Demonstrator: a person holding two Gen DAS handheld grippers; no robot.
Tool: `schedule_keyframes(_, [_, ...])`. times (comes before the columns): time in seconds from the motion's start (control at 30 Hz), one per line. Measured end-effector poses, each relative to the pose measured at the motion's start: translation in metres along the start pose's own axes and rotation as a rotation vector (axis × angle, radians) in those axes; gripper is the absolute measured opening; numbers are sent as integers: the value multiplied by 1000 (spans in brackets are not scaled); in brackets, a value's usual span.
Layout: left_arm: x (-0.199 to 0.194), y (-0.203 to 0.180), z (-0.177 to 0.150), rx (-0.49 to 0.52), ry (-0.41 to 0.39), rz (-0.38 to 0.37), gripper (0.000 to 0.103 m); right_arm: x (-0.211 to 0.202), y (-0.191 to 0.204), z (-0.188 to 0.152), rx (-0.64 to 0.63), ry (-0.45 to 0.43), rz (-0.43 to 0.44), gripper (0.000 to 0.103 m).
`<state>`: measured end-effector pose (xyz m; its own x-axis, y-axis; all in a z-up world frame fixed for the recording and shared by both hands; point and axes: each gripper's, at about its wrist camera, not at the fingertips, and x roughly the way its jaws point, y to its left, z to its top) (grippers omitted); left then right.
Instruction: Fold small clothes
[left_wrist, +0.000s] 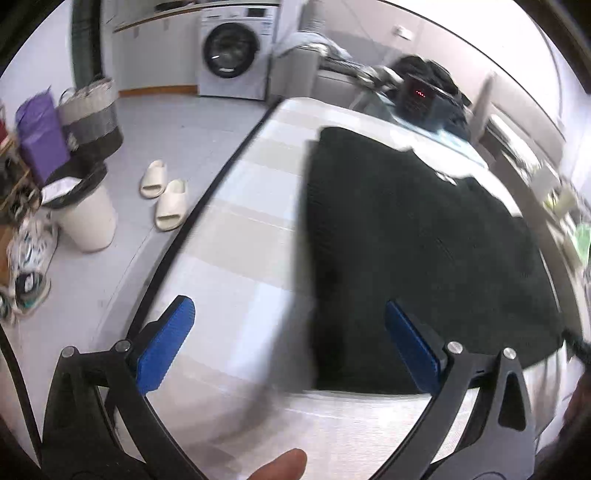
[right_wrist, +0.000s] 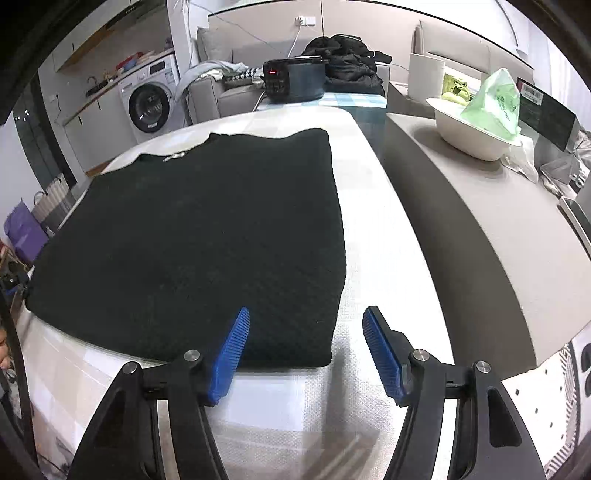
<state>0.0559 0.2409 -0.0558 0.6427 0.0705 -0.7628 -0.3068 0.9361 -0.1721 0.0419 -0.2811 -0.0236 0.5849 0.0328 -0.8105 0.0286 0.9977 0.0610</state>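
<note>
Knitwear lies before us: a dark sweater (right_wrist: 192, 236) spread flat on the pale checked surface (right_wrist: 373, 229), its collar at the far end. Our right claw (right_wrist: 306, 350) hangs over the sweater's near right corner, jaws apart and gripping nothing. Our left claw (left_wrist: 288, 343) stands wide open at the sweater's near left edge, also empty. A white bowl (right_wrist: 476, 129) sits far right; slippers (left_wrist: 162, 195) lie on the floor to the left.
</note>
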Motion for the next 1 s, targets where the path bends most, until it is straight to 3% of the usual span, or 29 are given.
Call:
schedule_keyframes(0.1, [1,12,-5,-14,20,-15,101,0,-5,-2,39,5,43,66])
schedule_keyframes(0.17, [6,13,-11,-15,43,-51,92,4,-4,-4,64,16,71,66])
schedule_keyframes(0.23, [15,9,-19,-4,96,-98,65,9,-4,-4,76,26,85,66])
schedule_keyframes(0.27, [21,6,-21,-1,123,-118,57,13,-4,-3,80,34,85,66])
schedule_keyframes(0.33, [24,-8,-27,-4,130,-159,27,17,0,-3,78,41,93,66])
schedule_keyframes(0.43, [15,-14,-29,-1,85,-201,8,20,5,0,71,43,99,66])
schedule_keyframes(0.6, [-11,-18,-27,30,-5,-243,6,17,3,0,74,40,92,66])
schedule_keyframes(0.73, [-1,-17,-27,28,55,-126,6,15,-4,0,96,35,87,66])
schedule_keyframes(0.8, [4,-11,-29,17,66,-111,6,16,-7,-1,105,43,80,66])
schedule_keyframes(0.93, [0,0,-26,-45,38,-201,8,16,-15,-5,143,46,121,66])
schedule_keyframes(1.0, [2,-1,-24,-45,44,-198,18,18,-20,-6,188,29,187,66])
